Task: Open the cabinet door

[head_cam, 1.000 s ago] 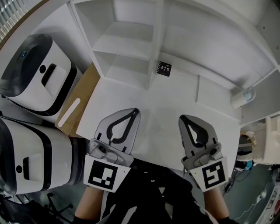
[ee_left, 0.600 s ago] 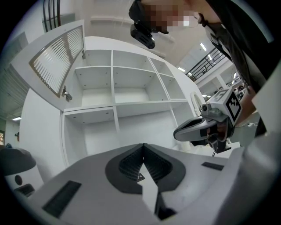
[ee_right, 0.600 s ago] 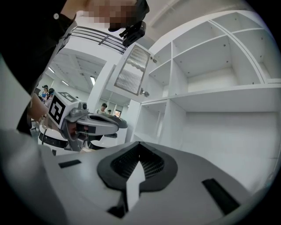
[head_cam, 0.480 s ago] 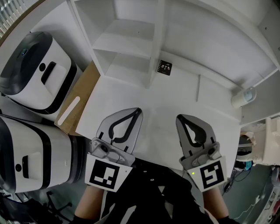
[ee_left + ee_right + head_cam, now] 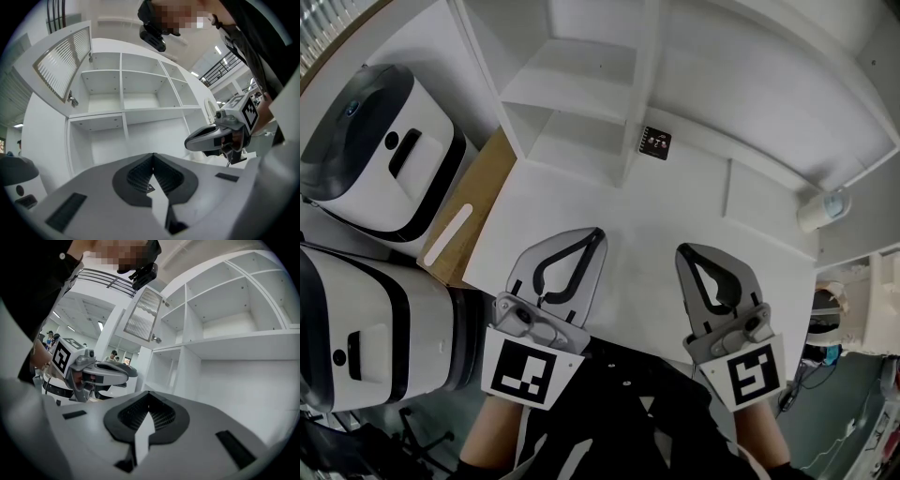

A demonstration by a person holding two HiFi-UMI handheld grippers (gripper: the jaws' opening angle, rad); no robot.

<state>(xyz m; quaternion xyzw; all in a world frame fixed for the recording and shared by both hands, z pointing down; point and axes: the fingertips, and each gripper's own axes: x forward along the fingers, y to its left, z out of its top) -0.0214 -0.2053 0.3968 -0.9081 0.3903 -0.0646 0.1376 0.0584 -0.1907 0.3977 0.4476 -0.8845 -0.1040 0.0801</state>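
Observation:
The white cabinet (image 5: 581, 84) is a wall of bare shelf compartments above a white counter (image 5: 647, 225). Its louvred door (image 5: 63, 58) stands swung out at the top left of the shelves in the left gripper view. The same door (image 5: 143, 315) shows in the right gripper view. My left gripper (image 5: 598, 234) hovers level over the counter, shut with nothing between its jaws. Beside it my right gripper (image 5: 682, 251) is also level, shut and empty. Each gripper sees the other: the right gripper (image 5: 187, 143) and the left gripper (image 5: 133, 372). Neither touches the cabinet.
Two white-and-black machines (image 5: 380, 155) (image 5: 366, 342) stand at the left, with a brown cardboard panel (image 5: 473, 211) between them and the counter. A small black tag (image 5: 655, 142) sits on the cabinet's divider. A white cylinder (image 5: 820, 208) lies at the right end of the counter.
The right gripper has edged slightly toward the left one. The left gripper has stayed in place, and both stay shut.

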